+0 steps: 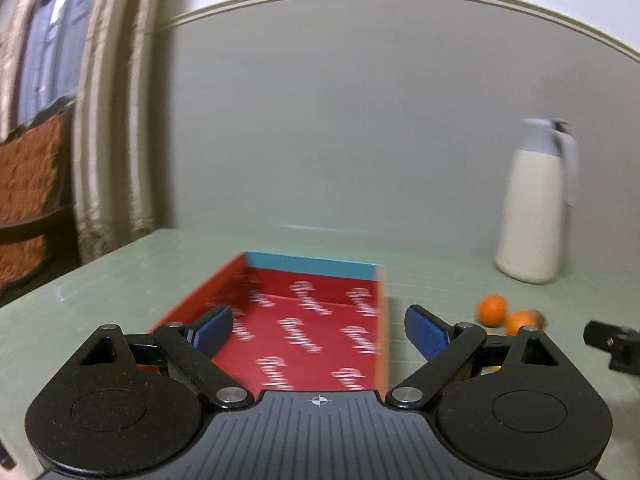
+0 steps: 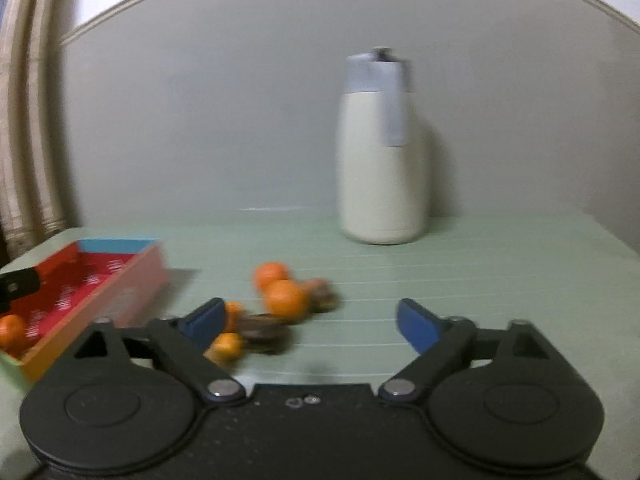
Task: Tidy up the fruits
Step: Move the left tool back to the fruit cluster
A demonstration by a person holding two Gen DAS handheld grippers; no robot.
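Fruit lies in two places. Ahead and a little left of the right claw [image 2: 308, 320], a loose cluster of oranges [image 2: 282, 292] sits on the pale green counter [image 2: 480, 280], mixed with a couple of darker brown pieces [image 2: 264, 334] too blurred to name. One small orange [image 2: 226, 346] lies just behind the right claw's left fingertip [image 2: 202, 322]. Another single orange [image 2: 12, 334] rests inside the red box [image 2: 120, 280], far to that claw's left, in the box's near corner.

Both claws stand wide open with nothing between the blue pads. The left claw [image 1: 320, 330] hangs over the near end of the red box [image 1: 304, 320]: its left pad [image 1: 214, 330] is above the box floor, its right pad [image 1: 426, 332] outside the box's right wall, over bare counter. From this side the printed red lining shows no fruit. Two oranges [image 1: 506, 314] lie to the right of the left claw, partly hidden behind its linkage.

Beyond the fruit, well ahead of the right claw, a cream jug with a grey lid [image 2: 380, 152] stands upright near the wall. A curtain [image 1: 108, 120] hangs to the far left of the left claw.
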